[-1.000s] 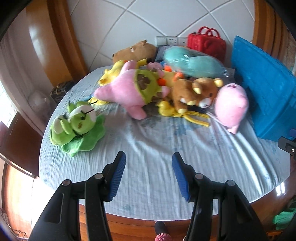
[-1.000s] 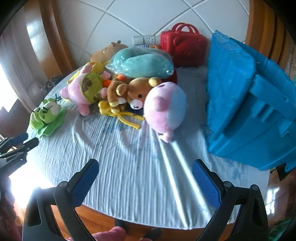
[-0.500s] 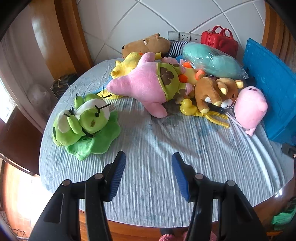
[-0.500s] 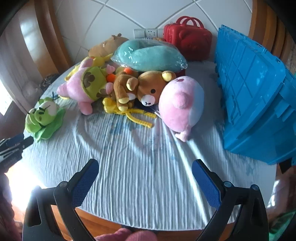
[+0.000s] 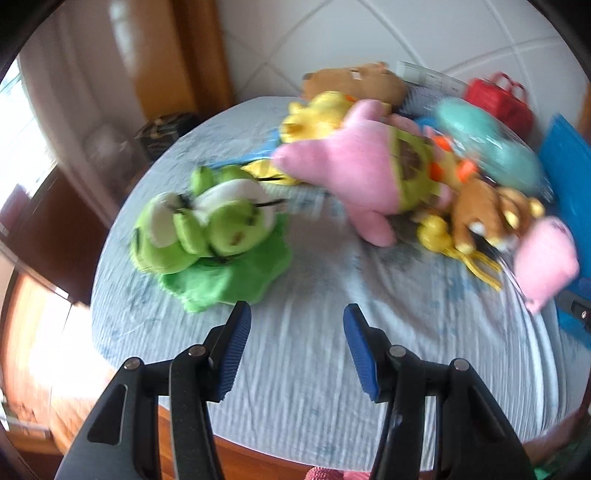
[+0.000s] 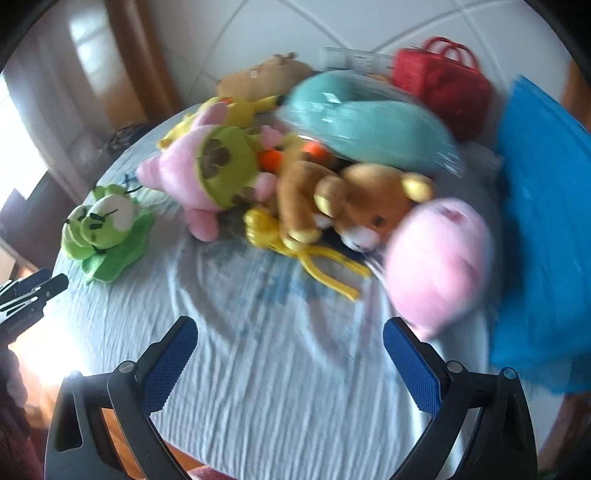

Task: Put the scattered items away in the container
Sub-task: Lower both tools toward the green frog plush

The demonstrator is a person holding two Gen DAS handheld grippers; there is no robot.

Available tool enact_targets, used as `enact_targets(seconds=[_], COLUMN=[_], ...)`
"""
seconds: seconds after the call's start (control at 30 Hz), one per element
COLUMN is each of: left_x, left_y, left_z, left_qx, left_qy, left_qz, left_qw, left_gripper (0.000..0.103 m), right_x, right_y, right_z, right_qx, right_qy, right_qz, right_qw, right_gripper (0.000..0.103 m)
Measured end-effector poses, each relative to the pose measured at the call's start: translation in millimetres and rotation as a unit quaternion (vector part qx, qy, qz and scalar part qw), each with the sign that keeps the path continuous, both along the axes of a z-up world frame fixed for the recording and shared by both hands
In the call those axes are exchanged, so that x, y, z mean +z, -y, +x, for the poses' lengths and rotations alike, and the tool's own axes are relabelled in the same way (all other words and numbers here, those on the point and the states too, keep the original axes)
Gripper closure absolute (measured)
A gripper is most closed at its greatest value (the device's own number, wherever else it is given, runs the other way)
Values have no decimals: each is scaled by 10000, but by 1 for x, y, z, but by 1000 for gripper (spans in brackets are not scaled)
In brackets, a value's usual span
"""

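Left wrist: green frog plush [image 5: 207,236] just beyond open left claw [image 5: 297,328].

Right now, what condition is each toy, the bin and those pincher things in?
left hand-held gripper: open, holding nothing
right hand-held gripper: open wide, holding nothing
green frog plush: lying apart from the pile
pink star plush: lying in the pile
brown bear plush: lying on its side
round pink plush: beside the bin
blue bin: contents hidden

I see probably a home room: plush toys [image 6: 332,192] on a clothed round table [image 6: 280,387], tiled wall [image 6: 258,33], wooden door frame [image 5: 199,55].
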State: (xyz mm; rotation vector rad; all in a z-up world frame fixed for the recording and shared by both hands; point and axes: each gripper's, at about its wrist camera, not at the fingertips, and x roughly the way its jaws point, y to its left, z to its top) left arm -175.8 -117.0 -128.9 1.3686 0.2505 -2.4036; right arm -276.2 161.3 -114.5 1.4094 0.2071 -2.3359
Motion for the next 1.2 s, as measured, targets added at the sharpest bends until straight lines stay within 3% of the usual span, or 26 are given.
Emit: enact_targets(seconds=[0.23, 0.4, 0.5, 0.83, 1.2], left_x=[-6, -12, -16, -26, -55], left_y=[56, 98, 126, 216, 255], left_z=[15, 30, 35, 20, -8], left_qx=[788, 1101, 1155, 493, -178], left_qy=[3, 48, 39, 61, 370], left_qz=[0, 18, 27, -75, 170], left_qw=[9969, 9939, 9933, 9987, 9990], left_gripper=[51, 51, 32, 32, 32], right_x=[-12, -22, -27, -39, -52], right_y=[73, 130, 165, 267, 312], right_z=[-24, -24, -21, -14, -13], right_qx=[790, 1248, 1354, 1053, 470], right_qy=[101, 201, 241, 348, 572], right_qz=[11, 35, 2, -72, -102], right_qw=[9968, 9920, 9905, 9938, 9972], right_gripper=[1, 1, 1, 1, 1])
